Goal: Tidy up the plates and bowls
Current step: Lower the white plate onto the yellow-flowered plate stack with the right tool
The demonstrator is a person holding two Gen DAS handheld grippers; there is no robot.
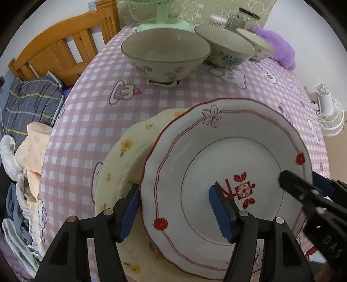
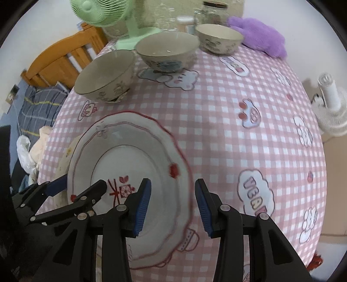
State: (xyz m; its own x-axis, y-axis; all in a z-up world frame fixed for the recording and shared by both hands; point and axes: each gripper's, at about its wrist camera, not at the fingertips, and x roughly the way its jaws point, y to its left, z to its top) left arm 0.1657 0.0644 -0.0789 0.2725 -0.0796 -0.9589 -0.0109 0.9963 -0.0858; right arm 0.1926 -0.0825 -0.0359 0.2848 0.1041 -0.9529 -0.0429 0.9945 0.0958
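A white plate with a red scalloped rim [image 1: 195,164] lies on a pale yellow flowered plate [image 1: 128,151] at the near side of the table. My left gripper [image 1: 173,210] is open, its jaws astride the white plate's left rim. My right gripper [image 2: 172,204] is open, astride the same plate's right rim [image 2: 184,173]; it also shows in the left wrist view [image 1: 303,188]. Three cream bowls stand at the far side: a large one [image 1: 166,53], a middle one [image 1: 225,46] and a small one [image 1: 256,43].
The table has a pink checked cloth [image 2: 227,121]. A green fan [image 2: 130,28], a jar [image 1: 247,18] and a purple plush [image 2: 260,34] stand behind the bowls. A wooden bed frame [image 1: 58,54] with bedding is left of the table. A white fan [image 2: 331,104] stands to the right.
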